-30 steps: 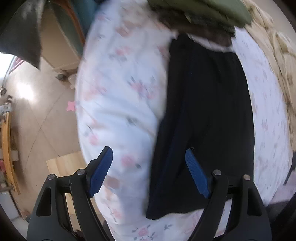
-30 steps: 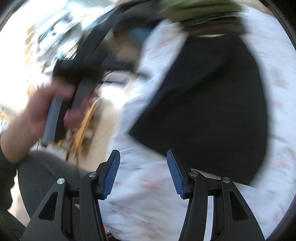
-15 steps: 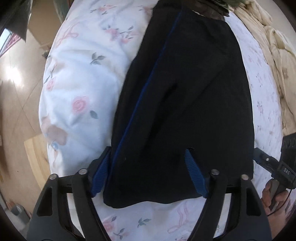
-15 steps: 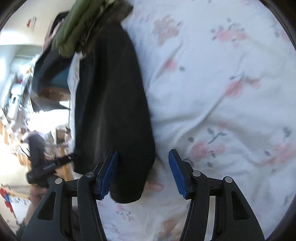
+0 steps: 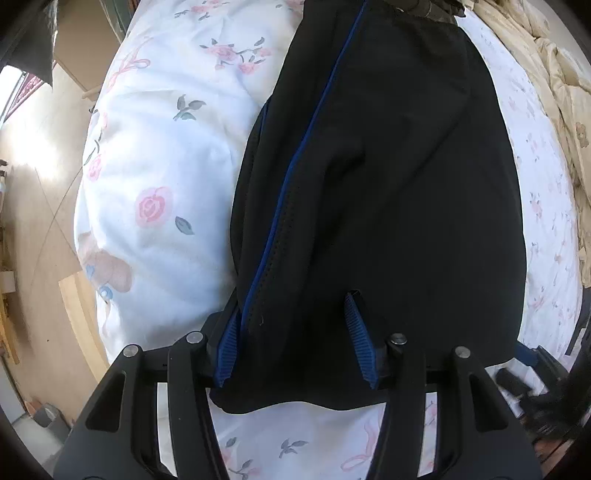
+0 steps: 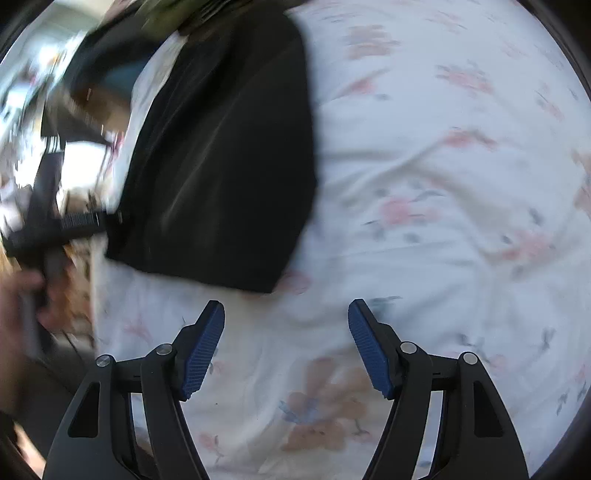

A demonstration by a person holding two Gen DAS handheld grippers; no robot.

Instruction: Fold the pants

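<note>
The black pants are laid lengthwise on a white bedspread printed with pink roses, with a thin blue stripe running down the left leg seam. Their near hem lies close to the edge of the bed, and at the far end they are met by a pile of olive and brown clothes, seen only as a blur.

The left gripper is pointed straight down onto the near end of the pants. Its jaws are closing at a middling width, and a stretch of black cloth beside the striped seam is caught between the blue pads — whether it is yet pinched tight cannot be told, though the fabric is already ridged up between them.

The right gripper is held over bare bedspread just short of the pants' near right corner. Its jaws are opening and stand wide, with nothing between them but the flowered sheet below.

At the left edge of the right wrist view, a hand is seen gripping the handle of the other tool — much blurred.
</note>
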